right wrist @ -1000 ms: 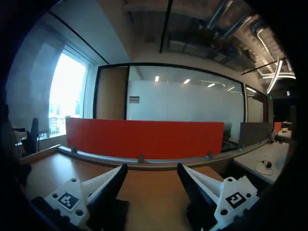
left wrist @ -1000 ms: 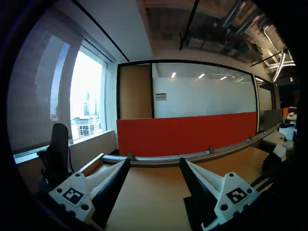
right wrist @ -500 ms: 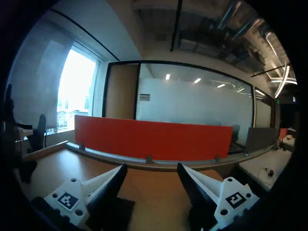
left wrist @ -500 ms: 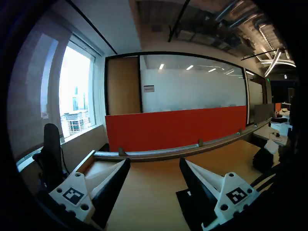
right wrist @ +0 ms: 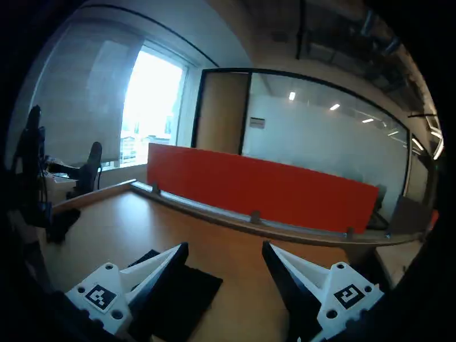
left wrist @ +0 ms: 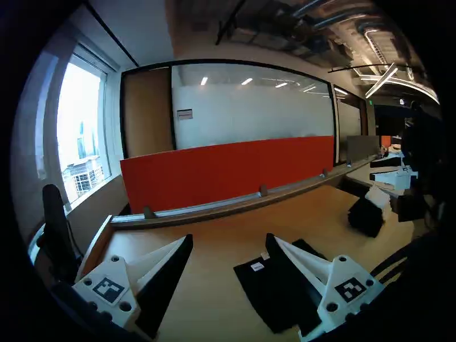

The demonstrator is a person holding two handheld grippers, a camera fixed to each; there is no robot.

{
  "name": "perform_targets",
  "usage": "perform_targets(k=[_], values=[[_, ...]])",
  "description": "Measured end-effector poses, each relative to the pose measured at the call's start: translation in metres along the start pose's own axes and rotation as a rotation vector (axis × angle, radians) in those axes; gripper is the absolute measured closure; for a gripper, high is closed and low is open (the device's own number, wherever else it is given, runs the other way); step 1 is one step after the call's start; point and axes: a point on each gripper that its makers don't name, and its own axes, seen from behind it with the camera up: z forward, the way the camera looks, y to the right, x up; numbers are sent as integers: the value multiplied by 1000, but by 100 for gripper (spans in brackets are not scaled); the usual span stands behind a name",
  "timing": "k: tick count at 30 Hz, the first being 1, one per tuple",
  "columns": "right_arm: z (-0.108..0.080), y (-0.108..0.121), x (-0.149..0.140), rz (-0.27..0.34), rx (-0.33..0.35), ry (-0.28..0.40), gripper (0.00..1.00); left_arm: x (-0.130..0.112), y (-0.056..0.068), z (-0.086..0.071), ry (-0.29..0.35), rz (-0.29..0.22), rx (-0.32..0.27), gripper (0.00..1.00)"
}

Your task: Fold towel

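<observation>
Both cameras have tipped down, bringing the black towel (left wrist: 265, 293) into sight, flat on the surface (left wrist: 319, 205) at 5 o'clock by my left gripper (left wrist: 228, 239); folding hasn't started, I judge. Left gripper and right gripper (right wrist: 225, 246) gape wide, empty. Left gripper view catches a white tag (left wrist: 257, 266); right gripper view puts the towel at 7 o'clock.

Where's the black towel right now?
The black towel lies flat on the wooden desk, low right in the left gripper view, partly behind a finger of the left gripper.
</observation>
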Motion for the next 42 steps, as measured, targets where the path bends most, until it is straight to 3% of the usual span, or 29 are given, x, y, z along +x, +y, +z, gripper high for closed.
perform_targets(k=[5,21,42], values=[[1,-12,-9,-23,59,-42,0,-13,14,0,-41,16,-57,6],[6,-37,-60,-71,155,-149,0,-55,34,9,-113,60,-127,6],[24,-62,-165,-116,229,-294,0,-157,77,29,-253,124,-213,6]])
